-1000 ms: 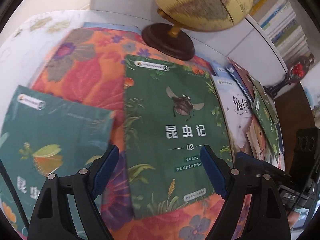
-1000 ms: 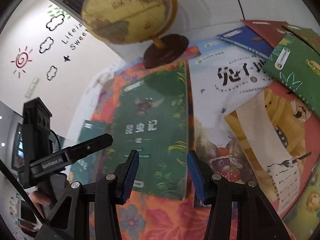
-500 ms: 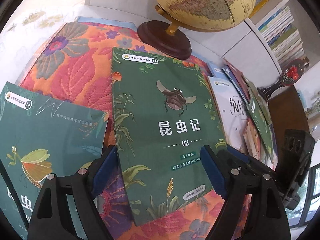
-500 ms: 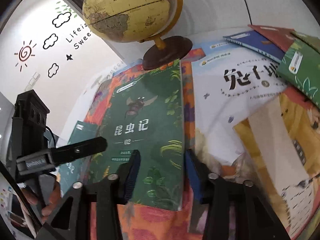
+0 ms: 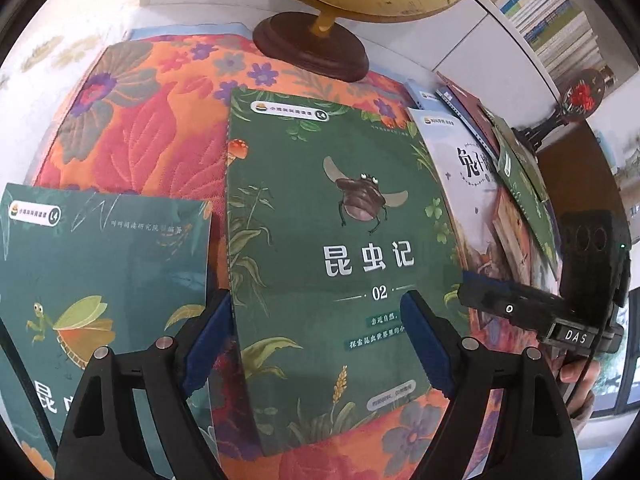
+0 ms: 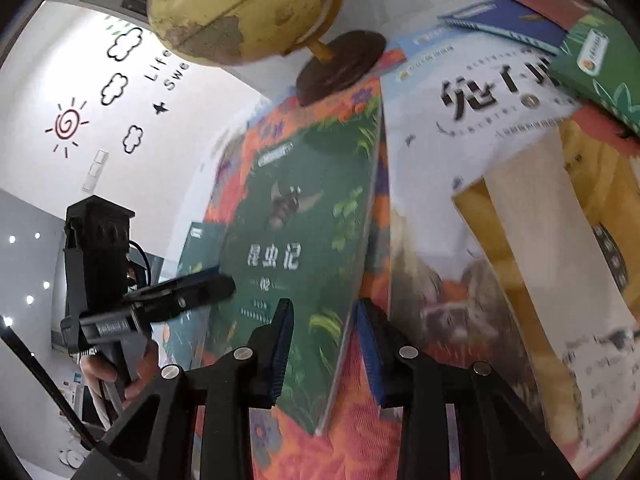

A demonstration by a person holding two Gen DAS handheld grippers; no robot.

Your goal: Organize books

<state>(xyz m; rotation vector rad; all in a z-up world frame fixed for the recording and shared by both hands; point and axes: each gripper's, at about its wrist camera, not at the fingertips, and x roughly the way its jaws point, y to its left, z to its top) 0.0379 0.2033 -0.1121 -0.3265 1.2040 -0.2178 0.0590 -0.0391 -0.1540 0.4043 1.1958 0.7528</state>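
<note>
Now our right gripper [image 6: 324,344] has been closing, its blue pads astride the green beetle book's [image 6: 296,248] edge without pressing yet; our left gripper [image 5: 316,344] hangs spread above its six o'clock end.

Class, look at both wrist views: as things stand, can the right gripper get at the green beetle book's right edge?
Probably yes. The right gripper straddles the green beetle book's edge, its jaws just closing; nothing blocks it.

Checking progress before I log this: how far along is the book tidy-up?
Early. Done: nothing stacked; the teal book and the pile by the globe lie loose on the floral cloth. In hand: the right tongs have been closing around the green beetle book's edge, pads not yet pressing; the left tongs hang open. Left: gathering every book.
</note>
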